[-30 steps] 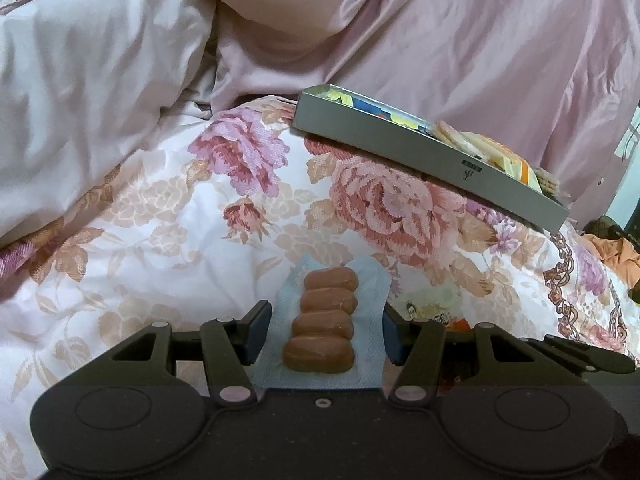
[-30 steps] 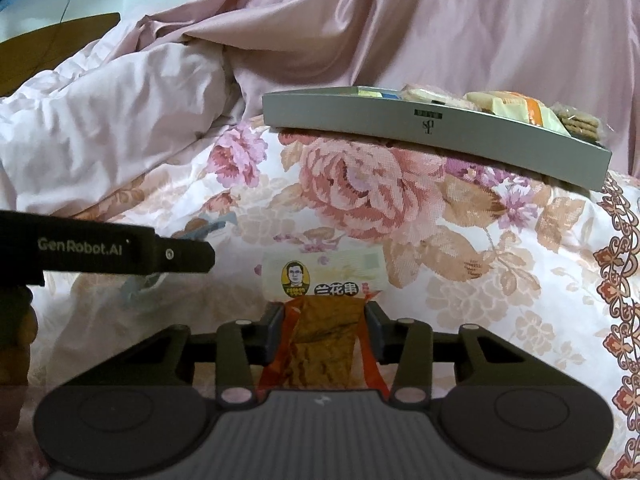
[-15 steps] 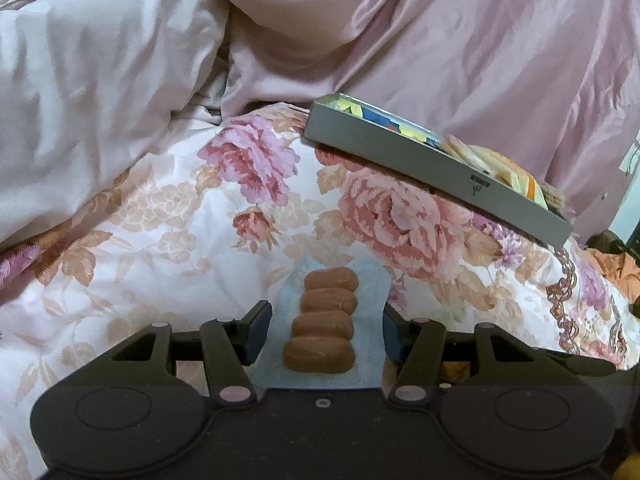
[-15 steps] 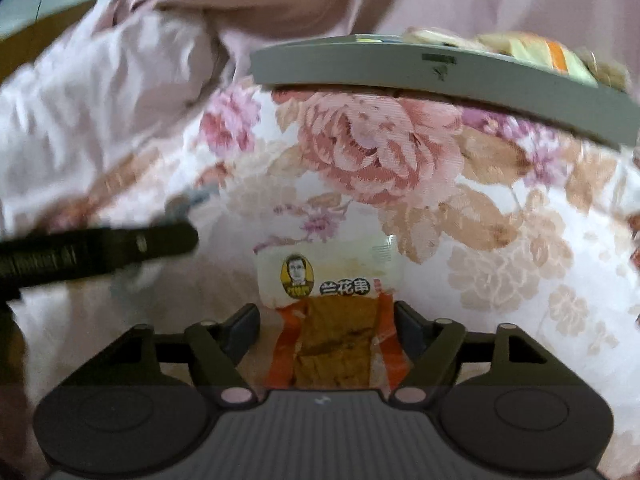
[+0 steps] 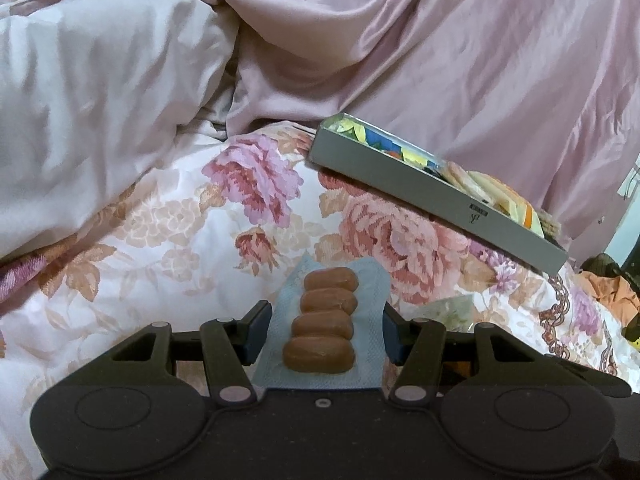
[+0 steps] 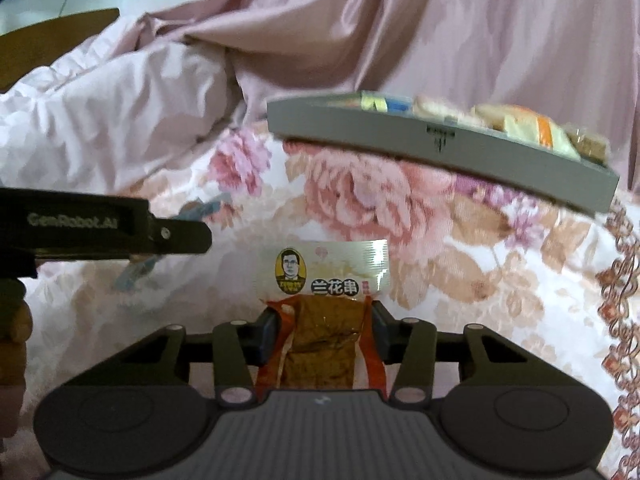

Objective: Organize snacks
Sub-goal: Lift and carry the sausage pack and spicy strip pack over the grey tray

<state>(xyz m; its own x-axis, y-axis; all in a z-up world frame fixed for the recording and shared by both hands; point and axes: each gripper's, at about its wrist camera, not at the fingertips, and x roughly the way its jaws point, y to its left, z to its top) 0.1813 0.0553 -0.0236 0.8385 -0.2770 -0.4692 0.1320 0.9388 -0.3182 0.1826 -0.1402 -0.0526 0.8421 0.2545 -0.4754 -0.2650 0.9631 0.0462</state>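
Since a second ago: my right jaws let go of the orange tofu-skewer packet (image 6: 320, 344) and are closing on it again, while the grey snack tray (image 6: 400, 140) has slid lower in my right view; my left side has barely stirred.
Right gripper (image 6: 323, 330): jaws closing, narrow, with the packet between them; both pads look to touch its crinkled orange edges, so I count it as gripped.
Right packet's lie: long axis runs straight out along my fingers toward 12 o'clock, its pale label end sticking out past the tips.
Left gripper (image 5: 326, 330): jaws at a middling width, steady, holding the blue sausage pack (image 5: 324, 328) by its side seams.
Left pack's lie: four small sausages stacked in a row toward 12 o'clock, so its long axis also points along my fingers.
Tray from my right jaws: at about 1 o'clock, near, resting on the floral quilt (image 6: 460, 240), its long side nearly square across my path.
Tray from my left jaws: at about 2 o'clock, farther off and seen slantwise.
Tray contents: wrapped biscuits and bright packets fill the right-hand part; whether the left end has free room I cannot tell.
Nearer hand: my right, by my judgement, so it should deliver first.
Coming move: lift over the near wall, since the rim stands above both packs.
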